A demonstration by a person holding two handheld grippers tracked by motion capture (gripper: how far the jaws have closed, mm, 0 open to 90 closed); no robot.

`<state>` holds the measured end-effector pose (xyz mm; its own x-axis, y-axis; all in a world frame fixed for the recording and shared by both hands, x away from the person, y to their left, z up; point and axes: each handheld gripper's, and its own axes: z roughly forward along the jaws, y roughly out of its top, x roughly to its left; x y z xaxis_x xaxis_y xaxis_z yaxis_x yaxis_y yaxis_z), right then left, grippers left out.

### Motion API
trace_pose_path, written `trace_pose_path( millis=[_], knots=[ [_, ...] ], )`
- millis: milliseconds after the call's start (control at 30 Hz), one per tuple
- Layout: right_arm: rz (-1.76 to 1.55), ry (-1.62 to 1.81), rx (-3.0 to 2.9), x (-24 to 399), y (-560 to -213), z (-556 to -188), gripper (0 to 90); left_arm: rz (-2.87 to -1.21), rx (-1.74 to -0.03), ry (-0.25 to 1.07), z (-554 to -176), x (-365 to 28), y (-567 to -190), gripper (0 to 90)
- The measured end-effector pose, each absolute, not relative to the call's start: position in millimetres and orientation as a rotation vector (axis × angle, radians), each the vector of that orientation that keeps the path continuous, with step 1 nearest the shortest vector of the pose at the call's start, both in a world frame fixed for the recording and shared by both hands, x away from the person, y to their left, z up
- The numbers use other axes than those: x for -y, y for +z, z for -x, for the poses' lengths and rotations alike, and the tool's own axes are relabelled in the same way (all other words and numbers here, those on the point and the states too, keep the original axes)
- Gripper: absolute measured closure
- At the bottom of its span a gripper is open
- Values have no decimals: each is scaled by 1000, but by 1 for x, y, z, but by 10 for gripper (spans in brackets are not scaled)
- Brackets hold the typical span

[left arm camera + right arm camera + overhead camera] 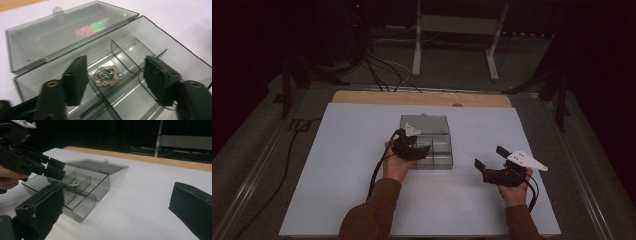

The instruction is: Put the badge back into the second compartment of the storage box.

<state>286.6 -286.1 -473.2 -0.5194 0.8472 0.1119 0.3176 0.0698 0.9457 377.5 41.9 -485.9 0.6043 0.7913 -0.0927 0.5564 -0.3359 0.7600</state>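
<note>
You are holding the left gripper open-jawed over the smoky transparent plastic compartment box, above the green-and-silver crest badge; the right gripper is also gaping, empty.

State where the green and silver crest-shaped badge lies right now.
In the left gripper view, the green and silver badge lies in a middle compartment of the open smoky clear plastic box, below the open left gripper, not gripped.

White table sheet, floor cables
</note>
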Motion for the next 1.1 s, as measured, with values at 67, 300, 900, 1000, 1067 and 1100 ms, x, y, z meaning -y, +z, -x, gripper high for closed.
trace_pose_path(
  millis=[67,300,900,1000,1067,1100],
  knots=[
    [-1151,1456,-1878,286,-474,-287,0,-2032,-1069,413,-375,-46,-484,273],
    [-1152,1456,-1879,286,-474,-288,0,-2001,-1081,440,-372,-55,-481,155],
    [-1154,1461,-1874,286,-474,-288,0,-1935,-1109,463,-366,-72,-473,11],
    [-1158,1468,-1870,286,-473,-287,0,-1931,-1110,480,-364,-75,-471,11],
    [-1161,1467,-1868,286,-473,-287,0,-1927,-1108,490,-362,-77,-471,11],
    [-1161,1469,-1867,286,-473,-287,0,-1926,-1109,491,-361,-78,-471,11]
  ],
)
